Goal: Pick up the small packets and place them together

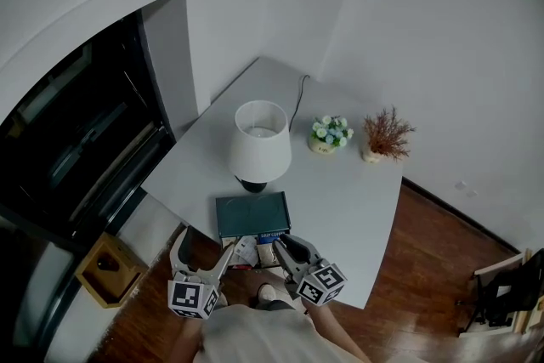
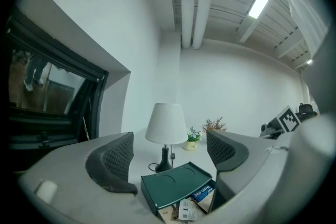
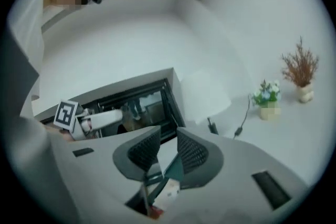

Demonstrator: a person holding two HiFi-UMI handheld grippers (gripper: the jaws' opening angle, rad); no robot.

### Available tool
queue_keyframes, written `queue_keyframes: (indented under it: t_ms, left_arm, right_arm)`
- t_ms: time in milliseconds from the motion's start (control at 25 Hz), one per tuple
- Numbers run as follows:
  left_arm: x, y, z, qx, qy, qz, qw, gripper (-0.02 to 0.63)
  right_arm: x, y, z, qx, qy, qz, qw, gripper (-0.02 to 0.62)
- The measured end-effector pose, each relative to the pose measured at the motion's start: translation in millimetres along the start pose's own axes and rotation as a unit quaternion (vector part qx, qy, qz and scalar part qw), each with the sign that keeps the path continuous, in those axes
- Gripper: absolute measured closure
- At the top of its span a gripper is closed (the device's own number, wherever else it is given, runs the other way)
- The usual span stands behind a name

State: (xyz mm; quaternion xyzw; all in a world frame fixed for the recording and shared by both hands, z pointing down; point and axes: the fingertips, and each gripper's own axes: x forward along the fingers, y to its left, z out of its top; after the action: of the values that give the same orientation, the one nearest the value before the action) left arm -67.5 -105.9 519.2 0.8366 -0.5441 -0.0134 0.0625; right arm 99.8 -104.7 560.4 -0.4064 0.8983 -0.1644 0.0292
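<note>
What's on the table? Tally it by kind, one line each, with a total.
Lamp: 1
Potted plants: 2 (flowering plant, dried reddish plant)
Dark green box: 1
Small packets: at least 3 show; the pile overlaps, so there may be more
Total: at least 7

Tabletop (image 1: 357,200): pale, centre of frame.
Lamp (image 1: 261,144): white shade, mid-frame, with a dark cable (image 1: 298,98) above it.
Right of the lamp: small flower pot (image 1: 330,134), then dried plant pot (image 1: 387,134).
Below the lamp: dark green tray (image 1: 252,214), with small packets (image 1: 255,251) clustered at its lower edge.
Bottom centre: left gripper (image 1: 204,249) and right gripper (image 1: 287,249), fingers towards the packets.
Lower left: wooden box (image 1: 106,268) on the floor (image 1: 425,268).
</note>
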Motion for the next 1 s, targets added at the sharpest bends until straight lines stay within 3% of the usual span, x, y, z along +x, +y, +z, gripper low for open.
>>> queue_keyframes:
  t_ms: [160,200,240,280,320,360,480,680,880,1000]
  left_arm:
    - [1.1,-2.6,13.8,0.02,-0.007,-0.001,0.9998,0.19]
    - [1.4,-3.0,17.0,0.023,-0.01,-0.001,0.9997,0.19]
    - [1.7,-3.2,20.2,0.024,-0.014,0.0,0.9996,0.189]
    - [1.5,-3.3,23.4,0.022,-0.019,0.0,0.9996,0.189]
    - [0.9,-3.4,26.8,0.018,-0.025,0.0,0.9995,0.189]
    - [0.1,-3.7,30.2,0.014,-0.031,0.0,0.9994,0.185]
    - [0.1,-6.4,36.8,0.003,-0.037,-0.004,0.9993,0.165]
    - [2.9,-10.1,33.9,0.024,-0.026,-0.017,0.9992,0.186]
    - [6.1,-8.8,33.4,0.015,-0.036,-0.016,0.9991,0.188]
    - [6.6,-6.3,31.6,0.015,-0.032,-0.012,0.9993,0.188]
  right_arm:
    - [1.6,-1.5,76.4,-0.075,-0.093,-0.016,0.993,0.455]
    - [2.0,-1.2,89.1,-0.09,-0.105,-0.022,0.99,0.356]
    - [2.2,-0.5,99.4,-0.102,-0.114,-0.027,0.988,0.302]
    - [2.2,0.8,107.1,-0.115,-0.12,-0.031,0.986,0.296]
    - [2.3,3.1,112.2,-0.129,-0.122,-0.033,0.983,0.219]
    - [2.6,5.7,114.9,-0.145,-0.121,-0.034,0.982,0.206]
    - [1.5,11.7,117.6,-0.17,-0.119,-0.033,0.978,0.206]
    - [1.8,17.5,107.9,-0.179,-0.098,-0.012,0.979,0.226]
    - [6.8,19.2,84.3,-0.181,-0.041,0.037,0.982,0.245]
    - [11.1,21.0,54.1,-0.175,0.027,0.082,0.981,0.247]
